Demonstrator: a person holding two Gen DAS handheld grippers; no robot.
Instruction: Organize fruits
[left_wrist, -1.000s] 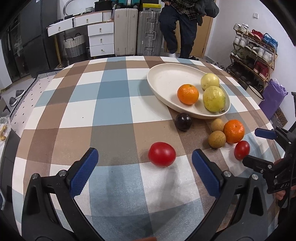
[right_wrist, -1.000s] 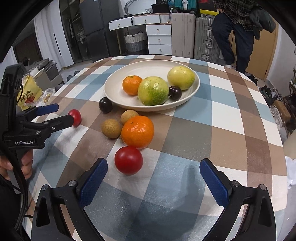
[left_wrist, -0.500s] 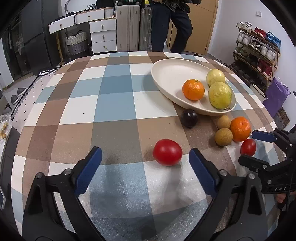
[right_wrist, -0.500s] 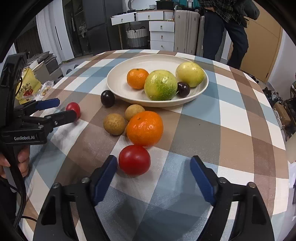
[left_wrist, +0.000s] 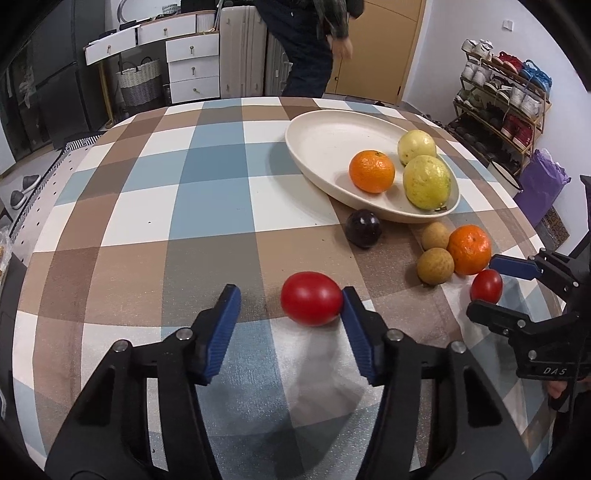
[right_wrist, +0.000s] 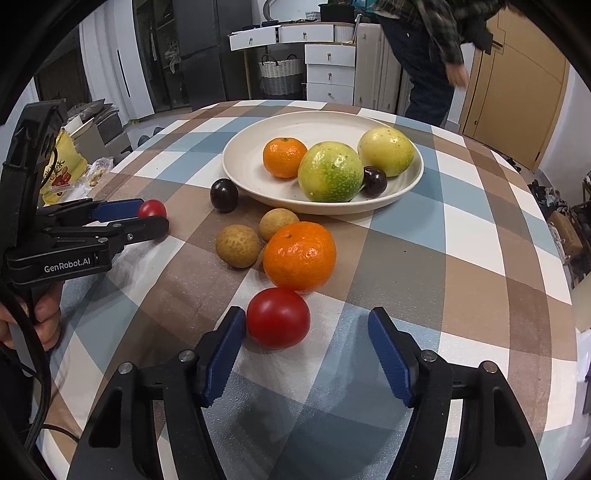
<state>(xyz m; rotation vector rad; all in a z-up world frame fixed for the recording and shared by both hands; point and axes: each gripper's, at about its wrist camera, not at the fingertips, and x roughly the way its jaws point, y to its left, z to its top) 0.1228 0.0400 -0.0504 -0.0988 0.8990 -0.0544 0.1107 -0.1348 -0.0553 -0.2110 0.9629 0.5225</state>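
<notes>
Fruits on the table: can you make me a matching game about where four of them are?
Things:
1. green speckled fruit
2. orange on the cloth
3. oval tomato
4. round tomato

Places:
A. between the tips of the left tongs
B. in the plate
C. beside two brown fruits
D. between the tips of the right tongs

Pairs: 1-B, 2-C, 3-A, 4-D
</notes>
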